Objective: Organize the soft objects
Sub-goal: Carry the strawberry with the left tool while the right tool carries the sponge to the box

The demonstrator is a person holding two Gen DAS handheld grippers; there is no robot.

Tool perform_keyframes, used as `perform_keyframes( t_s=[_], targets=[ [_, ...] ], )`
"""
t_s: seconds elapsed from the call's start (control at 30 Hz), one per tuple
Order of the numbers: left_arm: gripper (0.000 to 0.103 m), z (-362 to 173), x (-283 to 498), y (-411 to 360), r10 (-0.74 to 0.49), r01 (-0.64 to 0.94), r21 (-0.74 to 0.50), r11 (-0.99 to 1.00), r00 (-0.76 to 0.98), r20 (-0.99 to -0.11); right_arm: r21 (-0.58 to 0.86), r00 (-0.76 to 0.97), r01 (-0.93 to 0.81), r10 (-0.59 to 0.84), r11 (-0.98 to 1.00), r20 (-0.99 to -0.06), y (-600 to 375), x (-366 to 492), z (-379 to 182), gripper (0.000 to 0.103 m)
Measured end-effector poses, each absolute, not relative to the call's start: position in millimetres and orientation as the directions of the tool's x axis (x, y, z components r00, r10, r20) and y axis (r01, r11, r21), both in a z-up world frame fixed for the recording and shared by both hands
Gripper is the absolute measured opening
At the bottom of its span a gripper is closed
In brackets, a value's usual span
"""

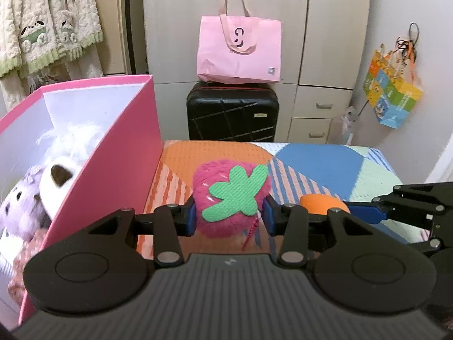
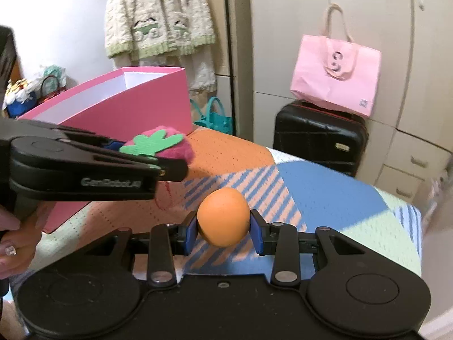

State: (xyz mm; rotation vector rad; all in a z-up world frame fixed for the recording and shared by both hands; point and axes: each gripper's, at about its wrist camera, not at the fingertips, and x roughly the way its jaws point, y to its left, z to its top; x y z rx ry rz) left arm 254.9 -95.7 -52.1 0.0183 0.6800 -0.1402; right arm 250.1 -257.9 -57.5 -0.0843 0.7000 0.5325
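Note:
My left gripper (image 1: pixel 230 212) is shut on a pink plush strawberry (image 1: pixel 220 175) with a green felt leaf, held above the patterned bed cover, just right of the pink box (image 1: pixel 130 153). The strawberry also shows in the right wrist view (image 2: pixel 175 147) beside the left gripper (image 2: pixel 170 167). My right gripper (image 2: pixel 223 226) is shut on an orange soft ball (image 2: pixel 223 216), held above the bed cover. In the left wrist view the ball (image 1: pixel 320 204) and the right gripper (image 1: pixel 339 206) sit to the right. Several plush toys (image 1: pixel 42 192) lie inside the pink box.
The bed cover (image 1: pixel 325 164) has orange, blue and mint patches. Behind it stand a black suitcase (image 1: pixel 232 113) with a pink tote bag (image 1: pixel 240 51) on top, and cream wardrobes with drawers (image 1: pixel 322 107). Fleece clothes (image 1: pixel 42 28) hang at the back left. A colourful bag (image 1: pixel 393 93) hangs on the right wall.

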Motion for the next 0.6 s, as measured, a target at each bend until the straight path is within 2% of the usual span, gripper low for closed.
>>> perform_keyframes(
  t_s=[0.6],
  targets=[
    [0.042, -36, 177, -76, -0.251, 0.265, -0.079, 0.961, 0.715, -0.652, 0.154, 0.678, -0.353, 0.366, 0.923, -0.637, -268, 175, -54, 0.043]
  ],
)
